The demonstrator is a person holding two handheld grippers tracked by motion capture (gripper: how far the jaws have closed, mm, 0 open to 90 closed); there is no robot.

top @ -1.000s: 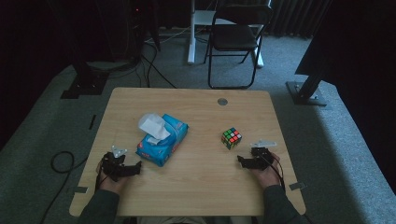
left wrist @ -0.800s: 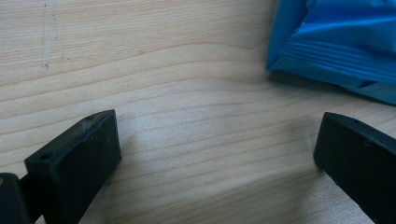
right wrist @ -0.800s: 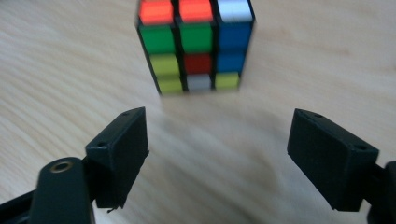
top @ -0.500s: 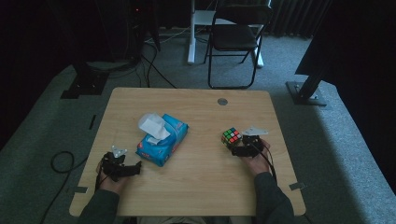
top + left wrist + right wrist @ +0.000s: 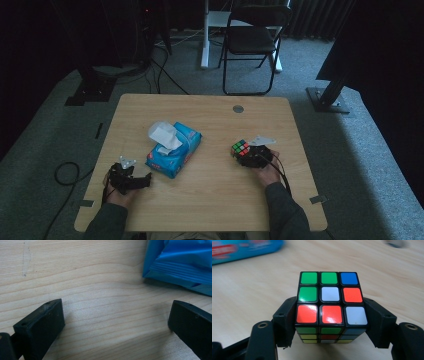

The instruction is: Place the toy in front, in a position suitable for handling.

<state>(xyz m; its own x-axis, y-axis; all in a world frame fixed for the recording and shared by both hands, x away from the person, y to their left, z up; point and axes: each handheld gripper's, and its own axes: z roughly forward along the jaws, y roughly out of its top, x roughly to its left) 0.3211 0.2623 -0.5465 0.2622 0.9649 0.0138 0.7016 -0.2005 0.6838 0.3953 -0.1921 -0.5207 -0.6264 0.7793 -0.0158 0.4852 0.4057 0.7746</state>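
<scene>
Scrambled-colour puzzle cube (image 5: 331, 305) sits flat and square between the right tool (image 5: 332, 322).

Blue tissue pack (image 5: 180, 263) cut off by the frame's top-right corner

Dim room; grey carpet floor (image 5: 360, 165) seen around wooden bench (image 5: 210, 200). Black folding chair (image 5: 252, 40) placed beyond; cables (image 5: 165, 70) trailed across floor.
</scene>
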